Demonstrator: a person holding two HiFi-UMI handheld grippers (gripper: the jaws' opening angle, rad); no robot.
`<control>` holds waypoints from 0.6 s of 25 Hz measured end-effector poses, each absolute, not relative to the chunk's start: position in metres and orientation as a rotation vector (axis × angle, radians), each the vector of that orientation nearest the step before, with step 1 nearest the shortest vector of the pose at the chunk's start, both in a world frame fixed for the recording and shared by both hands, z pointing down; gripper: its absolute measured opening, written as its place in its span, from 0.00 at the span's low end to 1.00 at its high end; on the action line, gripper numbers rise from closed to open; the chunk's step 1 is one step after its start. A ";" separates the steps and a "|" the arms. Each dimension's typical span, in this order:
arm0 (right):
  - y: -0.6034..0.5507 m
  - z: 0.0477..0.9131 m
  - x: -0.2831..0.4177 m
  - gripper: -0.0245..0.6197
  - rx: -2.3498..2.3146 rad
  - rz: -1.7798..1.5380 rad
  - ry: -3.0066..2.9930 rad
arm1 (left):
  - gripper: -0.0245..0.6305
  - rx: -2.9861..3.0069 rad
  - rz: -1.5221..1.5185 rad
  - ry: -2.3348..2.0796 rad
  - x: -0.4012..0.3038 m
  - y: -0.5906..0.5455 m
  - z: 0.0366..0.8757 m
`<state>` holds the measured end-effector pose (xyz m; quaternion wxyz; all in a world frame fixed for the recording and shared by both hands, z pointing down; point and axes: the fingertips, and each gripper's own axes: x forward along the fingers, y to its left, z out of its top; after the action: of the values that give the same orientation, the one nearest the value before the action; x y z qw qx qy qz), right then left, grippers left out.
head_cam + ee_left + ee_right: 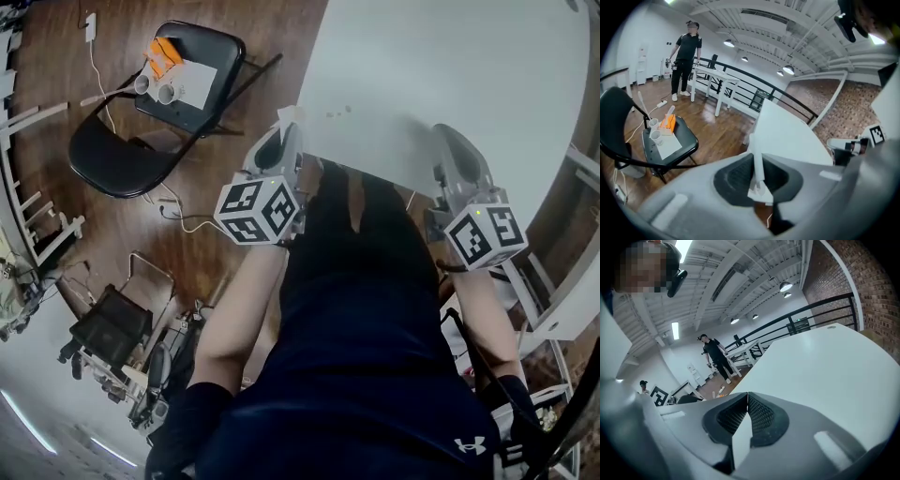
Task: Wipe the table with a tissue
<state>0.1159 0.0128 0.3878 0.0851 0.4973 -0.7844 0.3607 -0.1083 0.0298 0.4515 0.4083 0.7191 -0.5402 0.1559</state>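
Observation:
The white table [450,75] fills the upper right of the head view, with a few small specks [337,112] near its front left edge. My left gripper [281,133] hangs at that corner, shut on a white tissue [288,116] that sticks up past its tips. In the left gripper view the tissue [755,145] is a thin strip pinched between the jaws of the left gripper [757,161], with the table [787,133] ahead. My right gripper [448,133] hovers at the table's front edge. Its jaws [747,394] meet at the tips with nothing seen in them.
A black folding chair [202,112] stands left of the table on the wooden floor, carrying paper, two cups and an orange pack [164,56]. A cable and black gear [112,328] lie on the floor. A person [686,51] stands far off by railings.

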 end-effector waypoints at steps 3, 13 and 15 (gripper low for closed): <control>0.014 0.393 0.120 0.06 1.471 1.085 -2.326 | 0.09 1.807 0.399 -1.376 -0.103 0.034 0.454; 0.017 0.394 0.120 0.05 1.470 1.137 -2.316 | 0.09 1.843 0.222 -1.252 -0.060 0.006 0.413; 0.017 0.393 0.123 0.05 1.486 1.144 -2.313 | 0.09 1.843 0.237 -1.203 -0.038 0.001 0.419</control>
<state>0.1234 0.0172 0.3933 0.0817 0.4974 -0.7742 0.3829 -0.0378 0.0013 0.4192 0.4476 0.7444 -0.4862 0.0956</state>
